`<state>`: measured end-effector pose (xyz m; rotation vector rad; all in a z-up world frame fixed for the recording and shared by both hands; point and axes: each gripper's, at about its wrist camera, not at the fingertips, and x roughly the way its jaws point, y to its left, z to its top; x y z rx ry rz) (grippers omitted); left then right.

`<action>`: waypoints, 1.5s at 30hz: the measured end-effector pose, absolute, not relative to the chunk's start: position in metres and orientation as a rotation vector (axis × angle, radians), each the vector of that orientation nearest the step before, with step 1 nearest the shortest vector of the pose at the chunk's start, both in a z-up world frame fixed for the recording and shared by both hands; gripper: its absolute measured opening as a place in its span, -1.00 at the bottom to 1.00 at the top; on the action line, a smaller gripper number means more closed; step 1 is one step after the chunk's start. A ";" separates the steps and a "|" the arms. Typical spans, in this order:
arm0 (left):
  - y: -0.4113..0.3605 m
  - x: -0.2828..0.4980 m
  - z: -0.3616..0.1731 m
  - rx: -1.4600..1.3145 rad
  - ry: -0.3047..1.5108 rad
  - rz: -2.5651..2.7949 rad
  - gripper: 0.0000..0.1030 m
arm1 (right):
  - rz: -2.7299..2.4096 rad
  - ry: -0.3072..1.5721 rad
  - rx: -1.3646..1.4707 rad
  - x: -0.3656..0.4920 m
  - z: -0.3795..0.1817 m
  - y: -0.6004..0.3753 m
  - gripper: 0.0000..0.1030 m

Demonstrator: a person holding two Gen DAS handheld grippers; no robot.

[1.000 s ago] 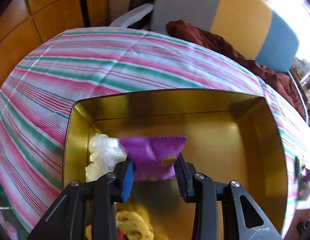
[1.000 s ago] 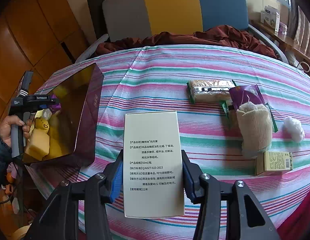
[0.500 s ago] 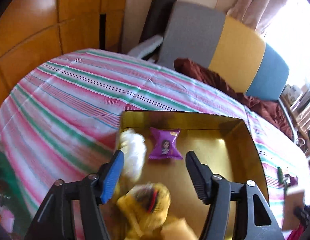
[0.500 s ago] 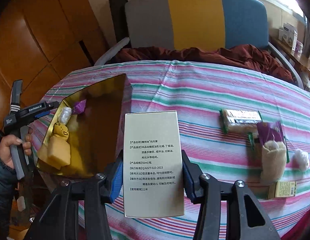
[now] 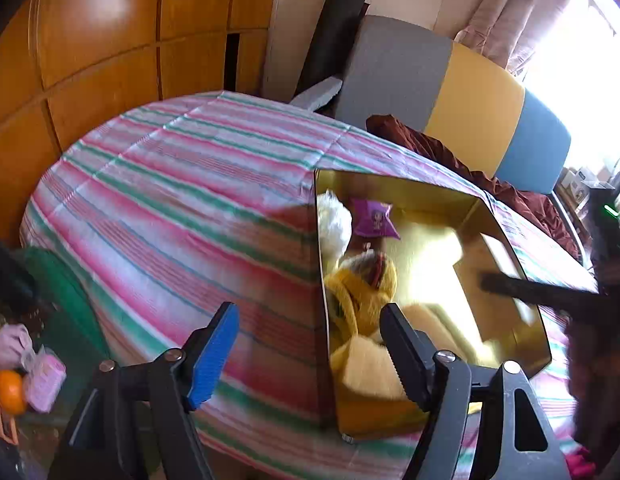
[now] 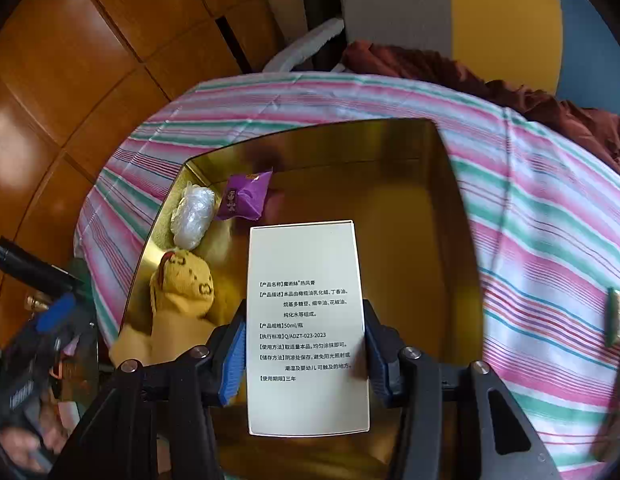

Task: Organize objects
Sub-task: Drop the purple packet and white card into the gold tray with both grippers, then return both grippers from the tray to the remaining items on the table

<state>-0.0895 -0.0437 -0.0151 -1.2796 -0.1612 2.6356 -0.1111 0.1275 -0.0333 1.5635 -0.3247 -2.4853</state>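
Cream carton [image 6: 308, 328], printed in black, is clamped in the right tongs [image 6: 306, 350] above the gold tin [image 6: 450, 200] on the striped table [image 6: 550, 240]. Best lower it flat onto the bare floor right of the purple sachet [image 6: 244, 200] and yellow knit toy [image 6: 182, 284], then release. Left tongs [image 5: 310, 348] have just been opening and hold nothing. Only the left view shows the tin's outer wall; only the right shows the label.

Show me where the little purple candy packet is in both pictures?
Left wrist view: the purple packet lies inside the gold tin, near its far left corner, beside the white plastic bundle.
Right wrist view: the purple packet lies near the tin's far left corner, above the cream box that the right gripper holds.
Shared landmark: the yellow knitted toy in the tin.
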 end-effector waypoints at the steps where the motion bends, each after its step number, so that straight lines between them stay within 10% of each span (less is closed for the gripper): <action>1: -0.047 -0.087 -0.016 -1.283 -0.172 2.638 0.44 | -2.480 -0.332 1.579 -0.119 -0.037 0.122 -0.03; 8: -0.057 -0.081 -0.023 -1.290 -0.218 2.653 0.45 | -2.404 -0.375 1.638 -0.159 -0.061 0.083 0.03; 12: -0.055 -0.078 -0.025 -1.286 -0.216 2.657 0.47 | -2.335 -0.496 1.575 -0.161 -0.057 0.075 0.47; 18: -0.046 -0.069 -0.018 -1.225 -0.184 2.695 0.54 | -2.391 -0.458 1.515 -0.144 -0.039 0.082 0.61; 45: 0.101 0.002 0.010 -0.998 0.198 2.535 0.67 | -2.910 -0.231 1.392 0.028 0.004 0.271 0.73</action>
